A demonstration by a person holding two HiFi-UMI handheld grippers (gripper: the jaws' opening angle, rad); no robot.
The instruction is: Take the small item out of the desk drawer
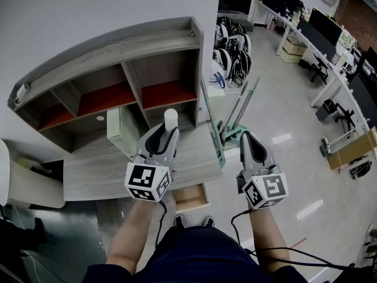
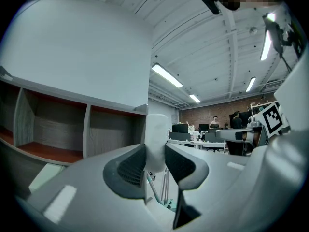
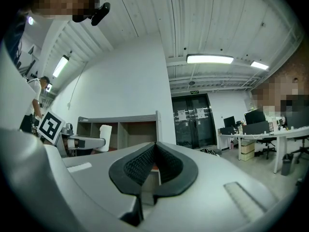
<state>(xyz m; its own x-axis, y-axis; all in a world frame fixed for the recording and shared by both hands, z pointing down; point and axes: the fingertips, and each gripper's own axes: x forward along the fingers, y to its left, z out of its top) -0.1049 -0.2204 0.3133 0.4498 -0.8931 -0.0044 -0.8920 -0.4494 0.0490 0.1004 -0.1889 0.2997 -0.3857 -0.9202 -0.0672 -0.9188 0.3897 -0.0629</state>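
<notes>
Drawer (image 1: 191, 197): open under the desk's (image 1: 97, 170) near edge, between the forearms; far part hidden beneath the desktop, contents not discernible.
Marker cubes (image 1: 147, 181): one on each gripper; black-and-white square patterns, no legible text.
Left gripper (image 1: 168, 125) (image 2: 155, 153): jaws pinching the item, raised above the desk.
Item (image 1: 171, 116) (image 2: 157, 137): white, roughly cylindrical, upright, clear of the drawer; lower end hidden between the pads.
Right gripper (image 1: 246, 136) (image 3: 154, 151): jaws pressed together, nothing between; right of the desk, over the floor.
Shelf (image 1: 118, 69): on the desk's far side; red-floored compartments, left end cut short by shadow.
Doors (image 3: 193, 120): far; posted sheets too small to read.
</notes>
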